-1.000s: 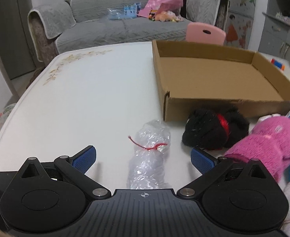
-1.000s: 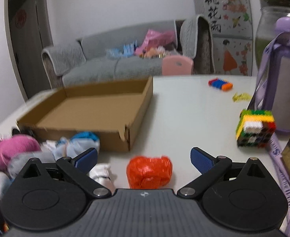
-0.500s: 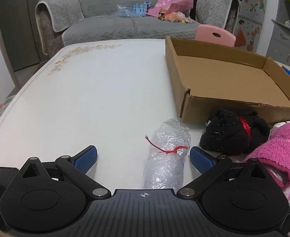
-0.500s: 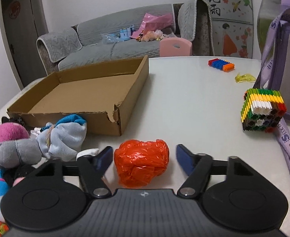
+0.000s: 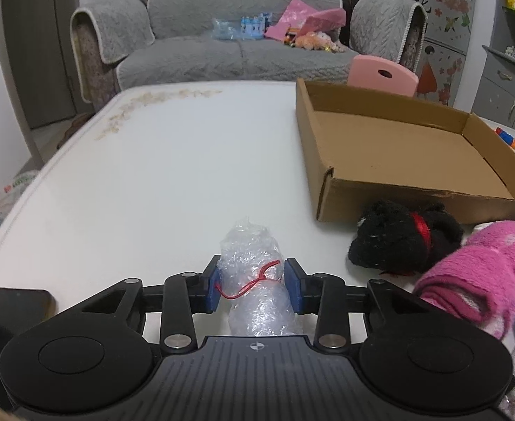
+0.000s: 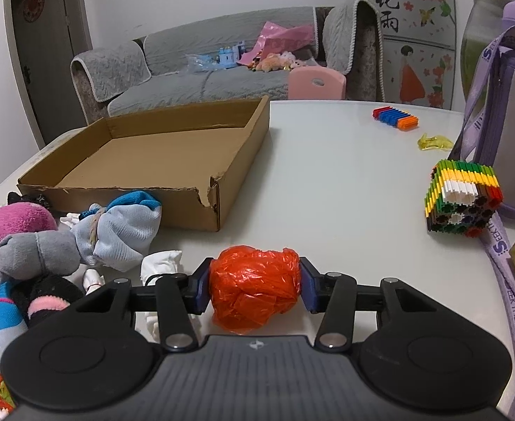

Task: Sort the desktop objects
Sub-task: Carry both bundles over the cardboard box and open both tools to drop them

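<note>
Left gripper (image 5: 254, 289), low centre of the left view: pads pressed against both sides of the clear bag (image 5: 255, 287), right at its tied waist where the red tie (image 5: 254, 285) cinches it. Bag itself resting on the table (image 5: 173, 175), lower middle of frame, one end pointing up-frame toward the box (image 5: 398, 154) at right.

Probably very light, soft and crinkly; slick film, so likely to squirm or slide under a loose pinch. Best taken at the waist as now, where the tie bunches the plastic into something firmer. Little risk of damage from squeezing; contents not readable through the film.

Right gripper (image 6: 254, 289), low centre of the right view: pads clamped on the flanks of the orange bag (image 6: 254, 289), a crumpled ball of thin plastic sitting on the table just below the torn corner of the box (image 6: 173, 161). Likewise light and compressible, bulging a little beyond the pads; a grip across the widest middle seems right, firm enough to stop slipping.

Socks (image 6: 117, 231) piled at lower left of the right view, near but clear of the orange bag.
</note>
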Motion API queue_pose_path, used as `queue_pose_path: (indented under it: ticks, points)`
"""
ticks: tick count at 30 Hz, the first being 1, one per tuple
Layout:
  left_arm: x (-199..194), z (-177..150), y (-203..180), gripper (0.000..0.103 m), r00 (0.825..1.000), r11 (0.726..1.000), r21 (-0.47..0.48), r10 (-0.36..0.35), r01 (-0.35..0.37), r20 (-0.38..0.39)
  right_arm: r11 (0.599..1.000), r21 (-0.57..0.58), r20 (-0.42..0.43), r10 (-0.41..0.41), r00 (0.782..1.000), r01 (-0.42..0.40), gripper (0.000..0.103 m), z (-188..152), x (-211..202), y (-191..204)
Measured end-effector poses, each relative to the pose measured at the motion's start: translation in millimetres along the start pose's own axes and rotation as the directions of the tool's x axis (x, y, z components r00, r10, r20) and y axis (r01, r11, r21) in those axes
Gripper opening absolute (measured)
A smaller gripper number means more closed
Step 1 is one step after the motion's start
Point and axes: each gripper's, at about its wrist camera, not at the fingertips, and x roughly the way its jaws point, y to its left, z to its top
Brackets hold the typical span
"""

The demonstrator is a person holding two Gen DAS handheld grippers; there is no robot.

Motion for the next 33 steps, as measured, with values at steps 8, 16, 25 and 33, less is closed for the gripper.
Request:
queue_pose_path:
  ticks: [8,16,25,33]
  points:
    - [-34.9,14.2,-5.8,0.043,0.996,0.999,-0.007,-0.051,0.052,0.074,0.996,0.057,0.098,0.06,0.993,-0.066,0.045,11.0,-25.9,-7.1]
    - [-66.8,42.9,-10.4,0.043,0.991,0.996,0.061,-0.072,0.066,0.115,0.986,0.106,0.194,0.106,0.975,-0.128,0.045,34.8,-46.5,-24.5]
    - [-82.0,105.5,-20.1,0.044,0.983,0.991,0.126,-0.068,0.046,0.173,0.983,0.056,0.244,0.157,0.957,-0.175,0.045,91.3,-42.4,-16.1]
    - [-41.6,162.6,-54.7,0.044,0.98,0.979,0.162,-0.146,0.123,0.136,0.971,-0.042,0.203,0.238,0.95,-0.234,0.045,154.1,-2.9,23.2]
